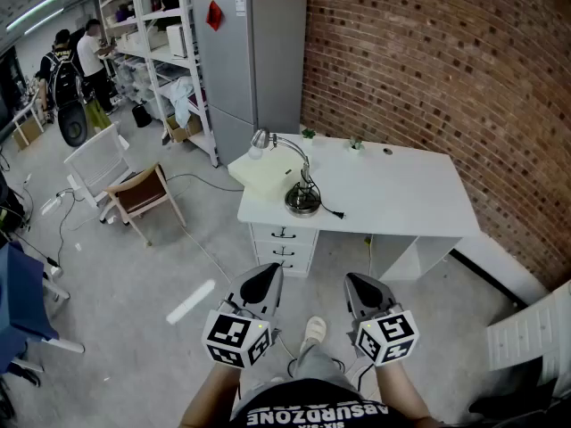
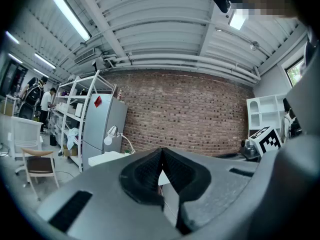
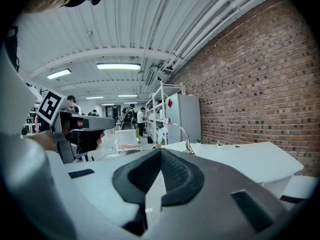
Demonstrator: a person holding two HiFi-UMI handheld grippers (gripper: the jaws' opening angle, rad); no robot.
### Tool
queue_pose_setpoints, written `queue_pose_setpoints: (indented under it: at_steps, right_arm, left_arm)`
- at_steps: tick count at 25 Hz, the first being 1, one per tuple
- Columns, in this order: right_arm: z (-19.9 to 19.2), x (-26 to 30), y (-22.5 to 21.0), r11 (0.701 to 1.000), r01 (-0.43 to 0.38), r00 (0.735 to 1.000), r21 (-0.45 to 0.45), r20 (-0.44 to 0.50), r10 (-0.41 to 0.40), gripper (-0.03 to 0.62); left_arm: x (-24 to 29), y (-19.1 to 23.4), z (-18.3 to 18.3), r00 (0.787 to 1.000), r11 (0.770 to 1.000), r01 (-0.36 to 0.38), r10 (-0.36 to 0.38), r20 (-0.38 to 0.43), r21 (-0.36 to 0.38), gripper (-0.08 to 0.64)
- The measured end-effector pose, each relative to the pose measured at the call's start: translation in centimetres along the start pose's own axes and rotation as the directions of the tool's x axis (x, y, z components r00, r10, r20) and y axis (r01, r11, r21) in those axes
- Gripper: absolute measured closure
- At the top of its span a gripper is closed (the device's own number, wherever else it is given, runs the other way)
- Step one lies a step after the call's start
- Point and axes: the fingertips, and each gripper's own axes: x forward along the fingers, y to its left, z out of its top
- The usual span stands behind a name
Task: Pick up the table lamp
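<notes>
Currently left gripper (image 1: 262,282) and right gripper (image 1: 362,286) have jaws closed, empty; table lamp (image 1: 302,200) stands on desk (image 1: 401,194).

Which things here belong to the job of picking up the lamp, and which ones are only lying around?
For the job: lamp, desk under it, left gripper and right gripper, both shut, empty.
Just lying about: cream pad, drawers, chair, fridge, shelves.

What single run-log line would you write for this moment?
table lamp: upright on white desk, untouched | left gripper: shut, empty | right gripper: shut, empty | stage: both grippers short of desk
</notes>
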Motion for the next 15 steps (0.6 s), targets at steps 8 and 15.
queue_pose_setpoints:
  at_steps: [8,15]
  right_arm:
    - [0.7,5.3,-3.6,1.000,-0.011,1.000,0.005,-0.003,0.011,0.595]
    - [0.6,11.5,-7.6,0.999,-0.027,0.999,0.032,-0.027,0.028,0.595]
  left_arm:
    - [6.0,2.9,0.0,0.999,1.000,0.010,-0.010,-0.033,-0.009,0.554]
    - [12.3,6.7,-0.6,0.997,1.000,0.001,-0.002,-0.078,-0.014,0.554]
